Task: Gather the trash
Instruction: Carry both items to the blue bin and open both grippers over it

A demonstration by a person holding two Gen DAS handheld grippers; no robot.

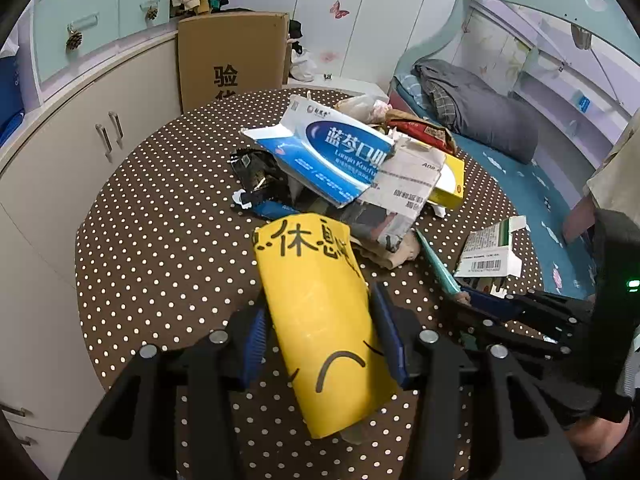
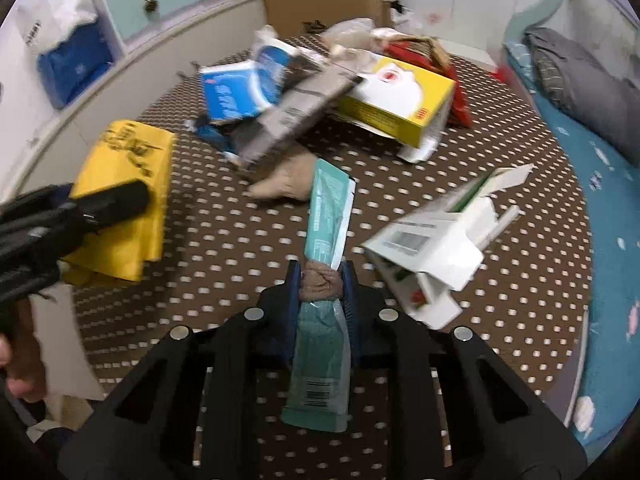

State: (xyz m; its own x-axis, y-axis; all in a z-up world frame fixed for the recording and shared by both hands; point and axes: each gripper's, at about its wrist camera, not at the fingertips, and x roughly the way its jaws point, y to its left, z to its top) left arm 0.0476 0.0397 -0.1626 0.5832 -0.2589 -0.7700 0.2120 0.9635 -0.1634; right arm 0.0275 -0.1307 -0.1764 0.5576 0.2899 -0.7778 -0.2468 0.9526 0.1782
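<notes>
My left gripper [image 1: 320, 332] is shut on a yellow paper bag [image 1: 320, 320] with black lettering and holds it over the dotted brown table [image 1: 160, 240]. The bag also shows in the right wrist view [image 2: 124, 168]. My right gripper [image 2: 322, 280] is shut on a teal flat packet [image 2: 326, 216] together with a crumpled brown paper wad [image 2: 320, 284]. The packet also shows in the left wrist view [image 1: 438, 268]. A pile of trash lies behind: a blue and white box [image 1: 336, 156], grey cardboard [image 1: 404, 188] and a yellow box [image 2: 400, 100].
A torn white carton [image 2: 432, 248] lies on the table to the right of my right gripper. A cardboard box [image 1: 232, 56] stands behind the table. Cabinets [image 1: 80, 148] run along the left. A blue bed [image 1: 520, 176] is on the right.
</notes>
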